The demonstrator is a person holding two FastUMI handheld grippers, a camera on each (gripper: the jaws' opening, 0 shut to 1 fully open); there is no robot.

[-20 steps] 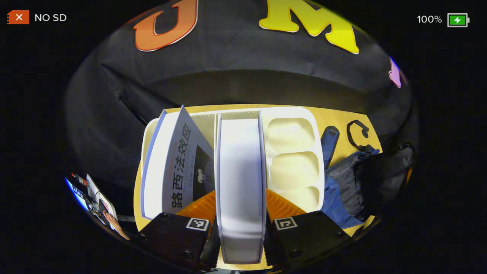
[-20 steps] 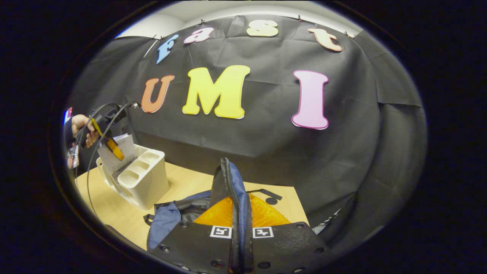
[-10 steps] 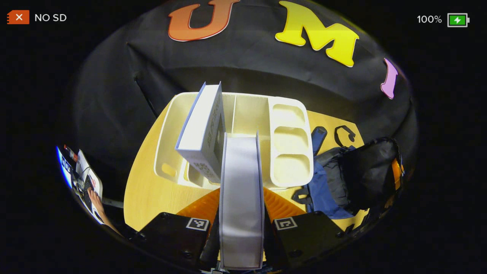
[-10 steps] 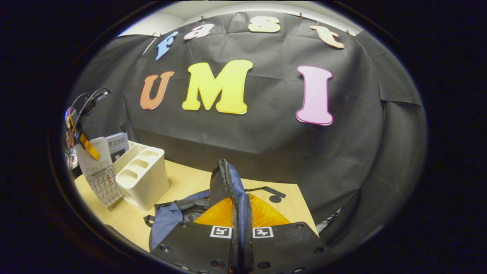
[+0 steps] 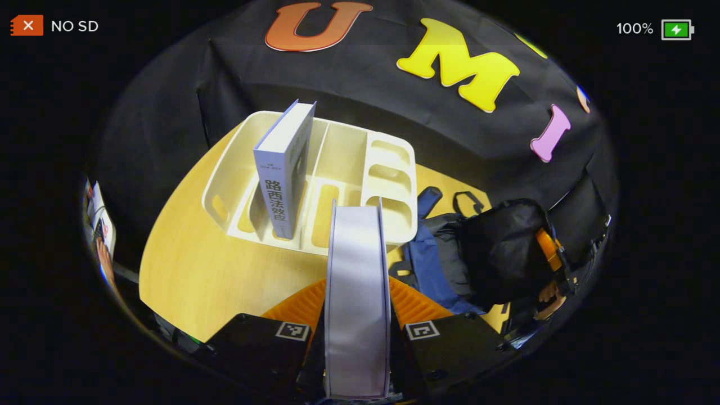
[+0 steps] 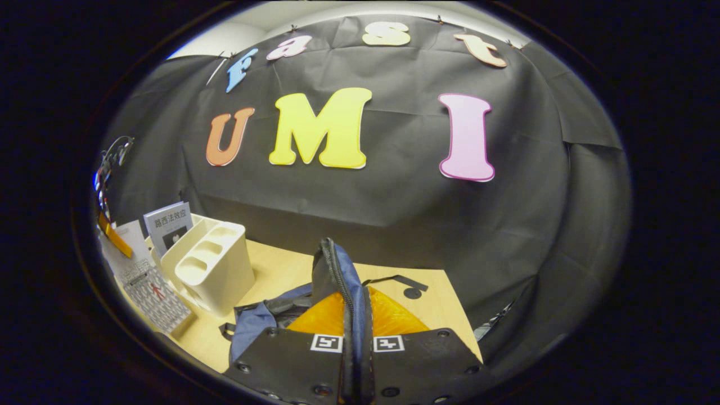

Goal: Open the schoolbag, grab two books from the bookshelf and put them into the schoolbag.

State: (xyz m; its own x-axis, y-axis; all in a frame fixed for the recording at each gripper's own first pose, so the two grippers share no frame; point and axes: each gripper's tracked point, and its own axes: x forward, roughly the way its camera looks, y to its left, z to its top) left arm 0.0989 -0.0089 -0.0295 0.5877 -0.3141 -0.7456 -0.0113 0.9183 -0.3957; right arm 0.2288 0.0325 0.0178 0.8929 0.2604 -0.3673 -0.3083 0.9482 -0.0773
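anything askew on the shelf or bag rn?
Only the remaining book in the bookshelf: it leans, unsupported. Otherwise fine: left gripper clamps the other book, right gripper pinches the schoolbag edge.

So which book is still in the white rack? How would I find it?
Find the white rack on the wooden table, beside the schoolbag. One book stands upright in its slot, dark writing down its spine. The other book is clamped in the left gripper.
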